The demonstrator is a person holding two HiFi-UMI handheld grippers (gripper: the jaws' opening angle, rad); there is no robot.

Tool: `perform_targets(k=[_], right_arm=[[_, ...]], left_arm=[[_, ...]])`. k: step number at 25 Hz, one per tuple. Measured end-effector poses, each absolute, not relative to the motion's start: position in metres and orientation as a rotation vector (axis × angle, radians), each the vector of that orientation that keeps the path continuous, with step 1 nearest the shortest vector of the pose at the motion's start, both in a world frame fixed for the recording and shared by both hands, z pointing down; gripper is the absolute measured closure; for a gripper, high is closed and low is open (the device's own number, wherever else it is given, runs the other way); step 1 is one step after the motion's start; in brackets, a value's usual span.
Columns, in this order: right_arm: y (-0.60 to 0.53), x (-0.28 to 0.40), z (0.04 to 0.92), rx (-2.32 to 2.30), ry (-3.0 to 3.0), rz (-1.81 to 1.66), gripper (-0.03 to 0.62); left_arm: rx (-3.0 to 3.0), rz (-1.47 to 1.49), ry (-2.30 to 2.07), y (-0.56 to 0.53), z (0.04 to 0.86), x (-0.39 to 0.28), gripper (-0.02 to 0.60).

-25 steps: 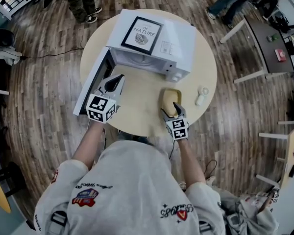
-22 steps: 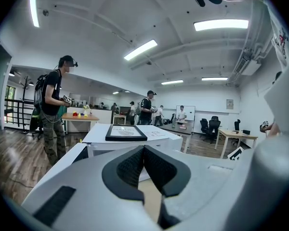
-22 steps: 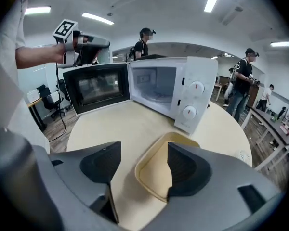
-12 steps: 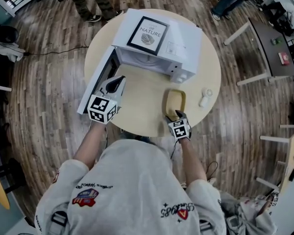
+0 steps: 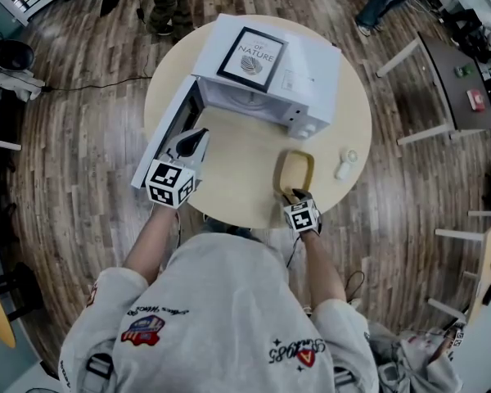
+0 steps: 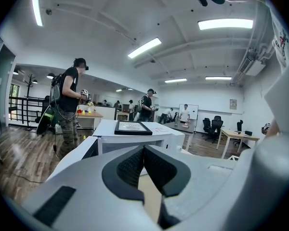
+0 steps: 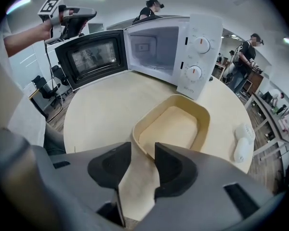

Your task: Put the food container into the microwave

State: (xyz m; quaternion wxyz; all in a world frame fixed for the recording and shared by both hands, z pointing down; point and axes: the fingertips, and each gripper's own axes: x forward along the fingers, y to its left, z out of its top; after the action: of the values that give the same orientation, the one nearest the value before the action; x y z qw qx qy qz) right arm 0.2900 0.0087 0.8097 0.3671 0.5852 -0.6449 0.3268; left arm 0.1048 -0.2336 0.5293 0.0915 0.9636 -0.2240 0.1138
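The tan food container [image 5: 294, 173] [image 7: 173, 126] lies empty on the round table [image 5: 237, 170], in front of the white microwave [image 5: 266, 76] [image 7: 154, 47]. The microwave's door [image 5: 165, 137] stands swung open to the left and the cavity looks empty. My right gripper [image 5: 295, 196] [image 7: 143, 153] is open at the container's near corner, with the rim just ahead of its tips and table showing between the jaws. My left gripper [image 5: 198, 134] [image 6: 143, 150] is held up beside the open door, shut on nothing.
A framed print [image 5: 252, 58] lies on top of the microwave. A small white gadget [image 5: 344, 164] [image 7: 241, 141] sits on the table right of the container. People stand in the room beyond the table. The table's near edge is close under my right gripper.
My right gripper has drawn back toward me, from over the container to its near corner. The left gripper has stayed by the door.
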Motion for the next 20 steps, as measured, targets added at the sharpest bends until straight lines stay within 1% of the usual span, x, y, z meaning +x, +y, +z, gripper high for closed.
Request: perform_targets(k=[2,7,9,11,20], right_arm=[[0.007,0.29,0.807,1.511,-1.657,0.824,0.458],[0.008,0.286,0.806,1.482,-1.644,0.825,0.516],[0.008,0.284,0.81,1.458,-1.636,0.833,0.551],[0.008,0.284,0.813,1.45,-1.626,0.842,0.563],[0.007,0.289,0.794,1.551,-1.618,0.817,0.572]], left_arm=[[2.864,0.338,-0.662,-0.232,0.529,0.104,0.577],[2.86,0.34,-0.656,-0.23,0.527,0.099,0.577],[2.858,0.342,-0.656,-0.23,0.529,0.098,0.577],[2.857,0.344,-0.655,-0.231,0.53,0.098,0.577],[2.862,0.342,-0.629,-0.228,0.529,0.099,0.577]])
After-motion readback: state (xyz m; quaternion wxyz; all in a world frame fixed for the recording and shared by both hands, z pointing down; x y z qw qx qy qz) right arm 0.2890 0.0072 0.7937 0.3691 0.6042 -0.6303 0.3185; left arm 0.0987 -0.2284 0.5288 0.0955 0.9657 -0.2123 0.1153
